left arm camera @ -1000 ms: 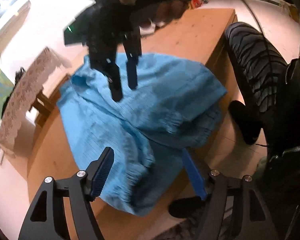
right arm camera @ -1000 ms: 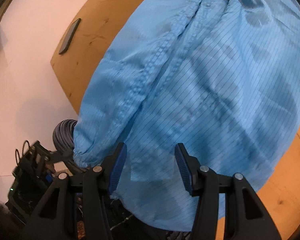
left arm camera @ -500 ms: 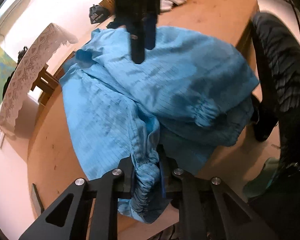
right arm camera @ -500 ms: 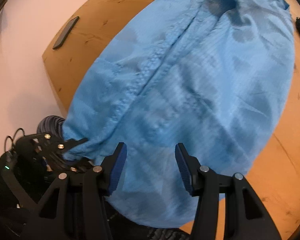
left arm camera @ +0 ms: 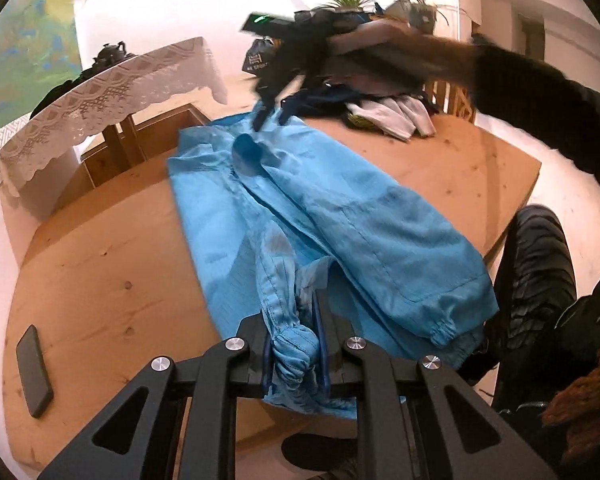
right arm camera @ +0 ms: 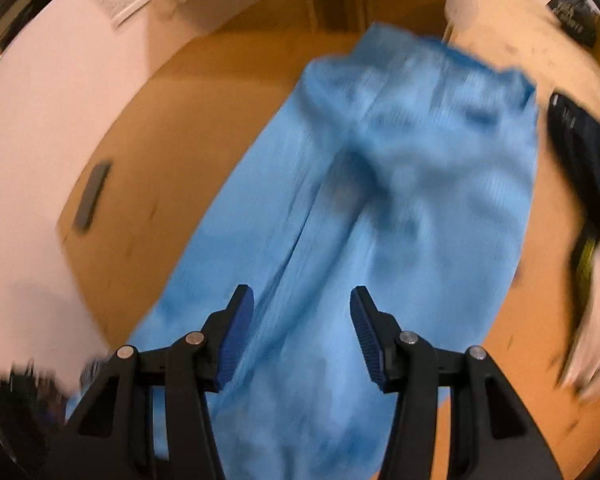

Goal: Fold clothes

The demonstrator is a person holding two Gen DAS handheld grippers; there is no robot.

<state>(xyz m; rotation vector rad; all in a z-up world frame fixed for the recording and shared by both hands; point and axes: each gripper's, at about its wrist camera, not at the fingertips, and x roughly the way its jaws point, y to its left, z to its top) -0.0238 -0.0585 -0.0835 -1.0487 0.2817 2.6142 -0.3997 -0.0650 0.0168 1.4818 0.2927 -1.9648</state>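
A light blue jacket [left arm camera: 340, 208] lies spread on the wooden table [left arm camera: 100, 272], collar at the far end. My left gripper [left arm camera: 294, 344] is shut on a bunched sleeve cuff of the jacket at the near table edge. My right gripper [left arm camera: 270, 114] is open and hovers over the collar end at the far side. In the right wrist view, which is blurred, the right gripper [right arm camera: 300, 332] is open and empty above the jacket [right arm camera: 380, 200].
A black phone [left arm camera: 34, 370] lies near the table's left front edge, also in the right wrist view [right arm camera: 92, 196]. A pile of other clothes [left arm camera: 380, 108] sits at the far end. A lace-covered side table [left arm camera: 100, 92] stands behind. The person's legs [left arm camera: 540, 280] are at the right.
My left gripper has closed on the sleeve cuff and pulled it back toward the near edge. My right gripper has moved away to the collar end, still open.
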